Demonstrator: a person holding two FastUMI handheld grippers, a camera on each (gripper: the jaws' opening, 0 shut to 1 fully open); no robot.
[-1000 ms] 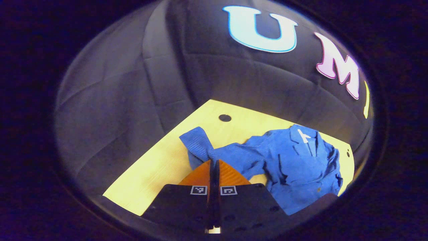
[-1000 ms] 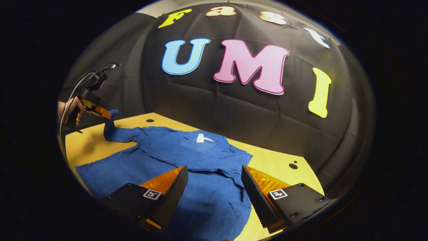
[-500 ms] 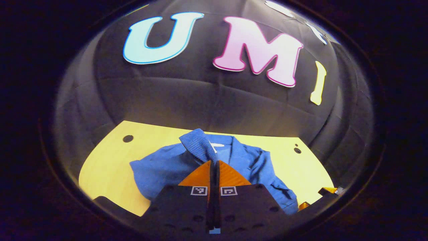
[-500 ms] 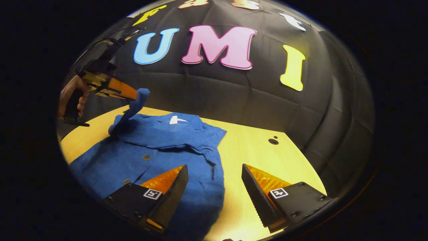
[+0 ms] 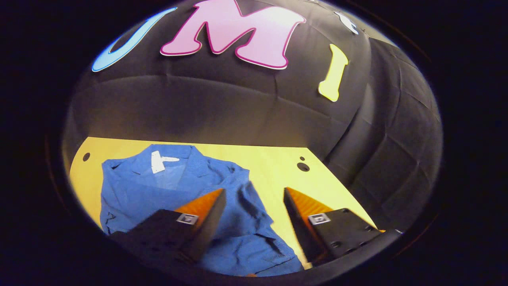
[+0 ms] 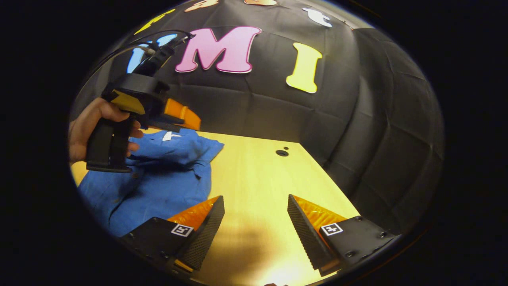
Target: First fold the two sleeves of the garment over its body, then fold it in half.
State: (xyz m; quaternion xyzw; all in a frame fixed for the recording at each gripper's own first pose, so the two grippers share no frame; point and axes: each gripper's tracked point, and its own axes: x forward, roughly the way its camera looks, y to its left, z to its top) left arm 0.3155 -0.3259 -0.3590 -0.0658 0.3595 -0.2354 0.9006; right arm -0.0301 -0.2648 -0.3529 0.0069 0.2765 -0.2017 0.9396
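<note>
A blue button-up garment (image 5: pixel 174 186) with a white neck tag lies flat on the yellow table (image 5: pixel 274 167). My left gripper (image 5: pixel 254 194) hangs open just above it, and a folded sleeve (image 5: pixel 248 204) rests on the body between its fingers. In the right gripper view the garment (image 6: pixel 166 178) lies at the left, and a hand (image 6: pixel 85 127) holds the left gripper (image 6: pixel 190 119) over its collar. My right gripper (image 6: pixel 256 200) is open over bare table (image 6: pixel 254 167), to the right of the garment's edge, with nothing between its fingers.
The black cloth wall closes the table at the back and right. Small round holes (image 5: pixel 303 167) (image 6: pixel 282 153) sit in the tabletop near its far corners. Bare wood stretches to the right of the garment.
My left gripper carried the sleeve rightward over the garment's body, then opened and let it go. My right gripper swung right, off the garment and over bare table.
</note>
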